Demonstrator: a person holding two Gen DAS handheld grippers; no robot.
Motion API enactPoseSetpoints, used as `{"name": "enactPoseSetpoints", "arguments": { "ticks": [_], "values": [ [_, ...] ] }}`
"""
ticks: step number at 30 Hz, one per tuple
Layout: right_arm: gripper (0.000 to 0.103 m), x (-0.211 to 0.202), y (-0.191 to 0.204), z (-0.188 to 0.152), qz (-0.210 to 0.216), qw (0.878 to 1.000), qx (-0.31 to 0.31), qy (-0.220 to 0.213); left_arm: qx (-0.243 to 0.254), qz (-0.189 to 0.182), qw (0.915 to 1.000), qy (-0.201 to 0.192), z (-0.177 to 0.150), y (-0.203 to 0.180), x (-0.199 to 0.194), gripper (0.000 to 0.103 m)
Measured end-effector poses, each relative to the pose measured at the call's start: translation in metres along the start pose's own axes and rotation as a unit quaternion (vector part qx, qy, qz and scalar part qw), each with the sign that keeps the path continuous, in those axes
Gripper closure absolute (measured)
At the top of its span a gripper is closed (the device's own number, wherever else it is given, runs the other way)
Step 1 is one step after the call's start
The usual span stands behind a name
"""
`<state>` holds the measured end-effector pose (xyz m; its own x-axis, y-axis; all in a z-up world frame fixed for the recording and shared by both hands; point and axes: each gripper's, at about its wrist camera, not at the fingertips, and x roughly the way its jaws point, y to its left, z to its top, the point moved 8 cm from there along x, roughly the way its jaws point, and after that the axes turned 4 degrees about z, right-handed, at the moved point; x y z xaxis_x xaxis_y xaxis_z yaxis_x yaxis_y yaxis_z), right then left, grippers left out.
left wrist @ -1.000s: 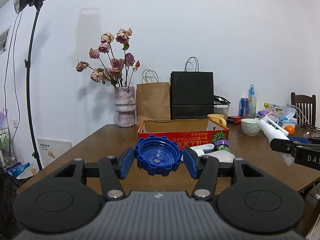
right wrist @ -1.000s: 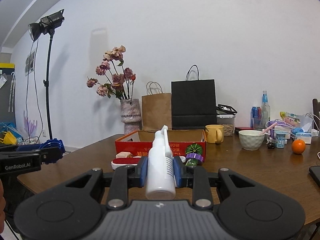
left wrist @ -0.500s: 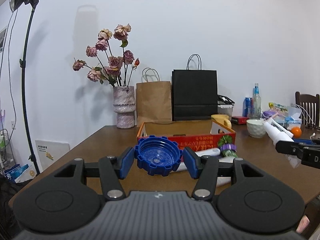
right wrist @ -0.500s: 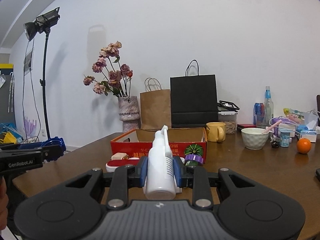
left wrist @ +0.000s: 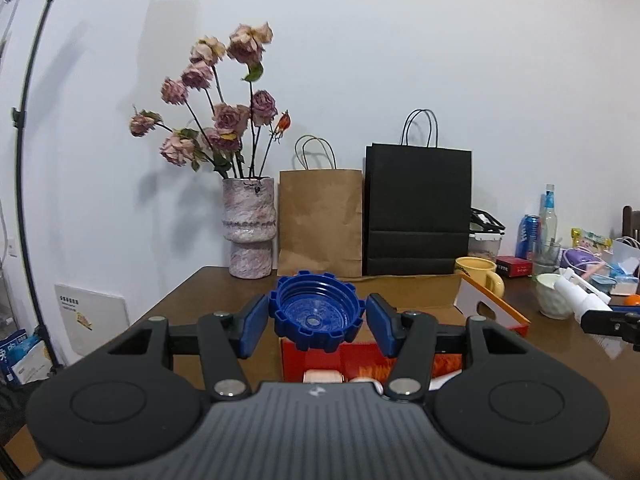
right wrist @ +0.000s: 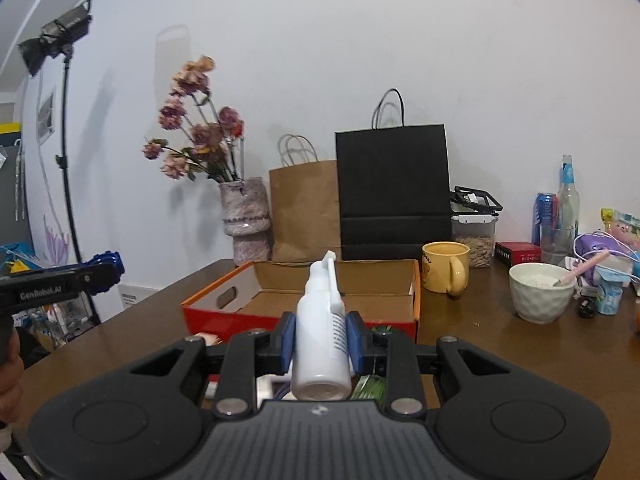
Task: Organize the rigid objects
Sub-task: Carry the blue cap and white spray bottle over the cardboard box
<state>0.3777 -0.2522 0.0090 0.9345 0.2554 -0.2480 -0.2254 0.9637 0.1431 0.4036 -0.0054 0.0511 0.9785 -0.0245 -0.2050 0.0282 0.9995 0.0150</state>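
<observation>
The blue lid (left wrist: 317,315) is round with bumpy teeth all around its edge, and its hollow side is facing up toward the camera. The left gripper (left wrist: 317,322) is holding it about half open, with a blue pad pressing on each side of the lid. The lid is sitting between the fingers, up in the air, and the red box (left wrist: 416,354) is lying just below and ahead of it on the brown desk (left wrist: 192,300).

The white spray bottle (right wrist: 321,332) is smooth, with a thin nozzle pointing away from the camera. The right gripper (right wrist: 321,338) is squeezing its sides, nearly closed. The open box (right wrist: 320,300) is sitting right ahead of this gripper.
</observation>
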Motion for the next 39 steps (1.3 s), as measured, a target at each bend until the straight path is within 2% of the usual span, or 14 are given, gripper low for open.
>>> {"name": "enactPoseSetpoints", "arguments": {
  "ticks": [11,18,22,26,30,33,35,39],
  "values": [
    [0.076,0.105,-0.061,0.046,-0.011,0.999,0.019,0.035,-0.011,-0.009,0.9990,0.043,0.032,-0.002,0.125,0.048],
    [0.076,0.178,-0.089,0.065,-0.010,0.996,0.041,0.075,-0.023,-0.027,0.9935,0.109,0.042,-0.007,0.210,0.048],
    [0.076,0.217,-0.094,0.070,-0.016,0.994,0.035,0.100,-0.019,-0.011,0.9886,0.149,0.039,-0.003,0.258,0.048],
    [0.076,0.258,-0.098,0.063,-0.032,0.989,0.022,0.144,-0.005,-0.007,0.9795,0.201,0.020,-0.004,0.300,0.048],
    [0.076,0.291,-0.104,0.048,-0.041,0.980,0.030,0.194,0.011,0.024,0.9729,0.230,-0.001,0.000,0.330,0.047],
    [0.076,0.309,-0.104,0.035,-0.046,0.972,0.017,0.230,0.005,0.014,0.9672,0.253,-0.014,-0.003,0.340,0.047],
    [0.076,0.318,-0.104,0.028,-0.067,0.967,-0.005,0.246,0.015,0.024,0.9663,0.256,-0.019,-0.006,0.342,0.047],
    [0.076,0.331,-0.104,0.016,-0.078,0.957,-0.024,0.279,0.029,0.025,0.9621,0.270,-0.023,-0.009,0.346,0.044]
  ]
}}
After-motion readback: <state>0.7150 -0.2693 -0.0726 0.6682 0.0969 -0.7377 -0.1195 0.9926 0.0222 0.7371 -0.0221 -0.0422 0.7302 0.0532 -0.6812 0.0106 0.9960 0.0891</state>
